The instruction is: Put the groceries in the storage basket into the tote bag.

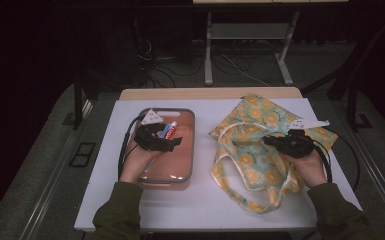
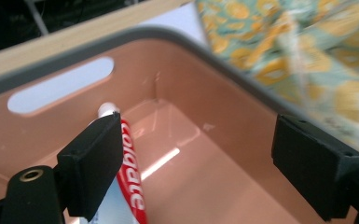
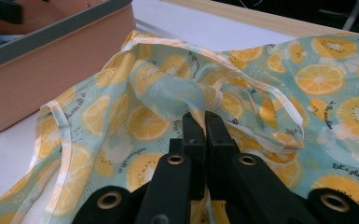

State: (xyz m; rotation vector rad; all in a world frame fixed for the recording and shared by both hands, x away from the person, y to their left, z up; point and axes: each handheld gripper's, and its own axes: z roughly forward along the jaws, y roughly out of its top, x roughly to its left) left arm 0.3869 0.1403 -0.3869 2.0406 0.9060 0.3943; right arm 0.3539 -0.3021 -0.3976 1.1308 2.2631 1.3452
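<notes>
a: high view? 
b: white surface (image 1: pixel 205 200), dark room. left gripper (image 1: pixel 166 142) over pink bin (image 1: pixel 190 150).
a: left gripper view? 
b: jaws apart; toothpaste tube (image 2: pixel 133 186) beside one jaw, cap pointing away.
a: right gripper view? 
b: right gripper (image 3: pixel 206 122) jaws clamped on citrus-print bag (image 3: pixel 326 93).

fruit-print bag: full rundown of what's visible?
The fruit-print bag is thin, soft fabric, pale teal with orange and kiwi slices and small script, edged in light trim with long strap loops. It lies crumpled on the white table, right of the pink bin. The right hand-held gripper is shut on a raised fold.
</notes>
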